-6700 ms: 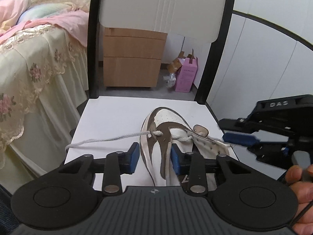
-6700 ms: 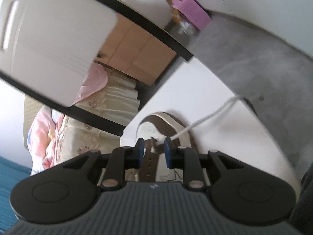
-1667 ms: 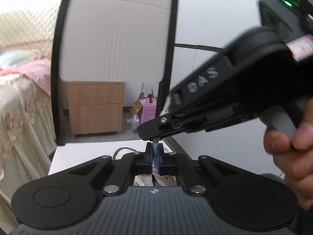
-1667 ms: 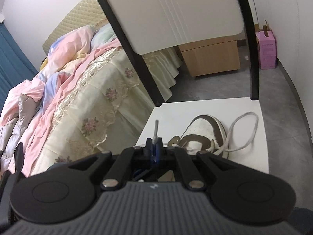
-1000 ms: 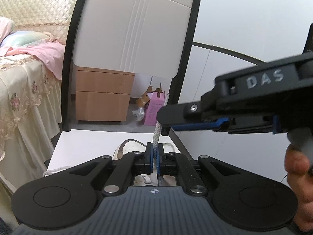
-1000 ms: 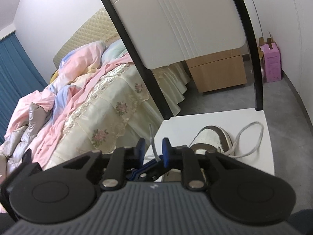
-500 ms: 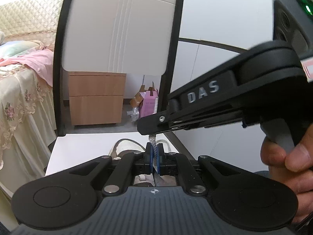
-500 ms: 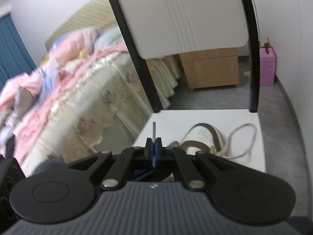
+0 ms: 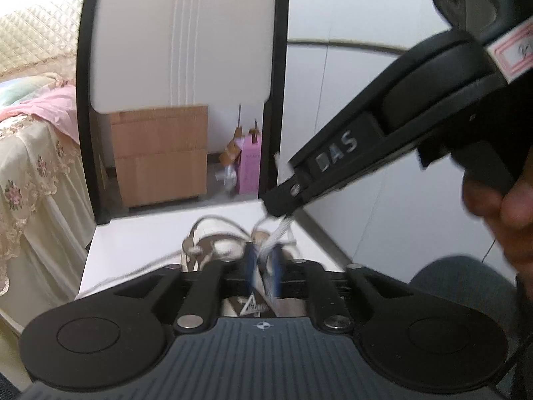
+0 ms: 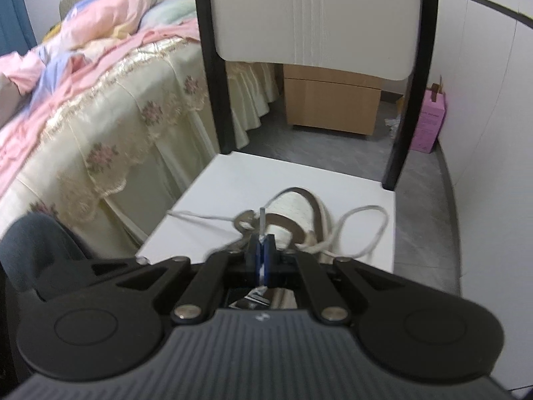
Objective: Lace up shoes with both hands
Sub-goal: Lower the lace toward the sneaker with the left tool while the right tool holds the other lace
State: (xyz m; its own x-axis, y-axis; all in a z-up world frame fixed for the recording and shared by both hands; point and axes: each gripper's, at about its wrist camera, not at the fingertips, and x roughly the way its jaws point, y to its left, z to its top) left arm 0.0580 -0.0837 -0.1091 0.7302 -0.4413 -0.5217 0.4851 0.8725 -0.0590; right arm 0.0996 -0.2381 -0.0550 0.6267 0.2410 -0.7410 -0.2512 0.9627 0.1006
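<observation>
White chair (image 10: 266,180) with black frame bore everything. Bed (image 10: 100,106) with floral lace cover, pink bedding alongside. Wooden drawer unit (image 10: 333,103) behind chair; pink box (image 10: 431,123) by wall.

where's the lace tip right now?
In the right wrist view the lace tip sticks up from the shut right gripper, above the shoe on the chair seat.

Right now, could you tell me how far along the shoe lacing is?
Done: little; the shoe looks mostly unlaced. In hand: the right gripper pinches the lace tip while the left gripper's jaws open around the lace. Left: threading the eyelets and tying.
</observation>
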